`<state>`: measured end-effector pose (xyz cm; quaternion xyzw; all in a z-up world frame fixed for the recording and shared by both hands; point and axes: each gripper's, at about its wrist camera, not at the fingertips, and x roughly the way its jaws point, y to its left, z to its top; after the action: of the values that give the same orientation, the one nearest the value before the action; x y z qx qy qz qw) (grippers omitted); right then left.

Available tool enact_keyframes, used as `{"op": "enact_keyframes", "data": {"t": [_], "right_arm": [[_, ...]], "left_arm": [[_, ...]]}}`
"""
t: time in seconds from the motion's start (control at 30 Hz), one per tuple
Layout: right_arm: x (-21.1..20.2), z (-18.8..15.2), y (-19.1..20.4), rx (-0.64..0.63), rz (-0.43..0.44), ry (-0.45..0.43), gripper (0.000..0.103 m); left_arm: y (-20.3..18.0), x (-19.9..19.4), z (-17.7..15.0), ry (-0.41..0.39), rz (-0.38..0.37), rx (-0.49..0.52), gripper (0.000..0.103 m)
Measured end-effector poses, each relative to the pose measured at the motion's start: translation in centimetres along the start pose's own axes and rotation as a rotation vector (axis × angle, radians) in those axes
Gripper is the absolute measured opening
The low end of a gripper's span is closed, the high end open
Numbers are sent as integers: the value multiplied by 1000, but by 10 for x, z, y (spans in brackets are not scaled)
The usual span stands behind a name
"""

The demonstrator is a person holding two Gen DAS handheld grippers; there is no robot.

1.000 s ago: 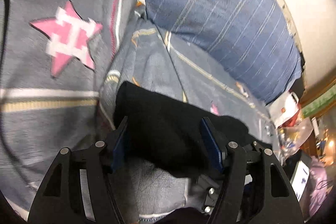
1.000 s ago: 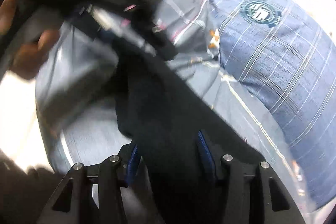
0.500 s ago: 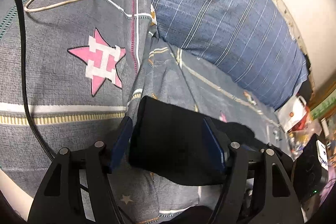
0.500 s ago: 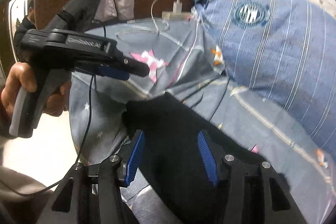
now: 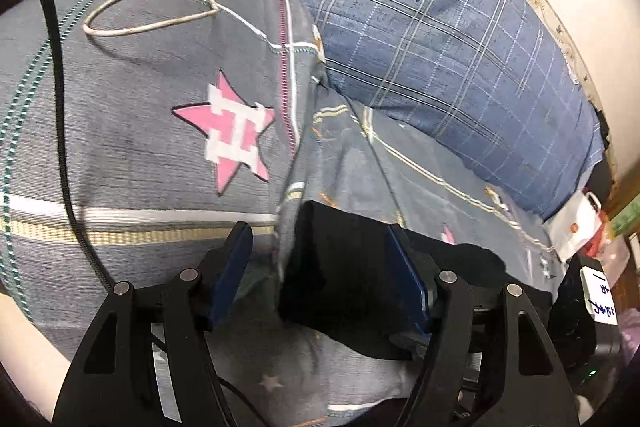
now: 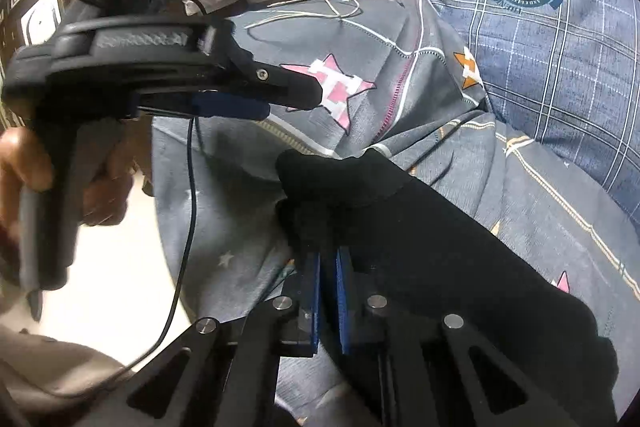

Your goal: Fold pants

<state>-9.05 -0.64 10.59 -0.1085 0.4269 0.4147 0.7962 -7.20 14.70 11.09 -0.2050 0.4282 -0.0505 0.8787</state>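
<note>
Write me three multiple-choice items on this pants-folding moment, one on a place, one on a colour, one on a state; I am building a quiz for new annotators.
1. Where does the white charging cable lie?
A. on the grey bedspread, near its far edge
B. on the black pants
C. on the floor

2. What colour is the large star on the bedspread?
A. green
B. pink and white
C. yellow

3. How does the right gripper stand?
A. wide open above the pillow
B. out of view
C. shut on the pants' edge

Key:
1 A: the white charging cable loops on the grey bedspread.
2 B: the star is pink with white blocks.
3 C: the right gripper has just been closing, and its pads now pinch the black pants.
</note>
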Motion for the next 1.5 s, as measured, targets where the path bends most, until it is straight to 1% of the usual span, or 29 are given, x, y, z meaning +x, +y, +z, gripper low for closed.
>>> {"op": "enact_keyframes", "data": {"t": [0.13, 0.23, 0.27, 0.33, 0.37, 0.4, 0.47, 0.53, 0.6, 0.7, 0.8, 0.87, 0.93, 0.97, 1.0, 1.03, 1.07, 1.13, 1.17, 1.2, 1.23, 1.3, 1.33, 1.4, 1.5], "right_arm": [[18, -13, 8, 22, 39, 55, 7], [30, -19, 2, 86, 57, 90, 7], [24, -18, -4, 122, 71, 93, 8], [3, -17, -10, 148, 81, 74, 13], [-15, -18, -16, 157, 56, 41, 22], [-29, -21, -23, 171, 12, 11, 33], [-52, -33, -49, 232, -124, -24, 41], [-62, -48, -81, 309, -231, -10, 41], [-70, -62, -105, 377, -306, -1, 41], [-88, -76, -125, 445, -337, -41, 41], [-98, -82, -143, 490, -403, -64, 41], [-94, -80, -158, 521, -392, -51, 41], [-79, -81, -174, 545, -338, -20, 40], [-73, -81, -182, 563, -286, -25, 29], [-74, -83, -182, 565, -273, -31, 16], [-75, -81, -181, 535, -308, -31, 12], [-77, -79, -179, 508, -326, -37, 12], [-78, -81, -180, 501, -368, -45, 11], [-72, -84, -182, 503, -392, -23, 11], [-64, -86, -183, 498, -396, -4, 11], [-62, -87, -180, 484, -410, -16, 11], [-65, -83, -176, 438, -440, -3, 11], [-69, -81, -175, 435, -444, -4, 11], [-85, -80, -174, 458, -432, -35, 12], [-112, -79, -166, 470, -425, -80, 12]], "left_arm": [[-5, 5, -8, 15, 2, 20, 68], [-14, 12, -15, 37, 17, 46, 68], [-19, 15, -18, 52, 17, 58, 68], [-31, 20, -24, 67, 12, 87, 68], [-38, 22, -28, 68, 10, 105, 68], [-44, 24, -32, 69, 5, 124, 68], [-56, 29, -40, 77, 0, 162, 68], [-66, 37, -47, 85, 1, 192, 68], [-74, 46, -55, 88, 5, 230, 68], [-78, 56, -61, 57, 43, 292, 68], [-74, 65, -62, 56, 70, 311, 68], [-71, 69, -63, 56, 74, 314, 68], [-71, 72, -64, 60, 80, 328, 68], [-70, 73, -64, 60, 87, 340, 68], [-71, 75, -65, 59, 91, 345, 68], [-71, 76, -66, 58, 93, 349, 68], [-70, 77, -66, 57, 92, 350, 68], [-70, 80, -68, 53, 94, 354, 69], [-70, 81, -69, 47, 98, 358, 69], [-72, 83, -70, 37, 109, 366, 70], [-72, 83, -71, 34, 113, 371, 70], [-73, 83, -71, 31, 124, 372, 71], [-74, 83, -70, 34, 128, 370, 71], [-75, 80, -68, 48, 138, 364, 71], [-78, 72, -65, 63, 130, 348, 71]]}}
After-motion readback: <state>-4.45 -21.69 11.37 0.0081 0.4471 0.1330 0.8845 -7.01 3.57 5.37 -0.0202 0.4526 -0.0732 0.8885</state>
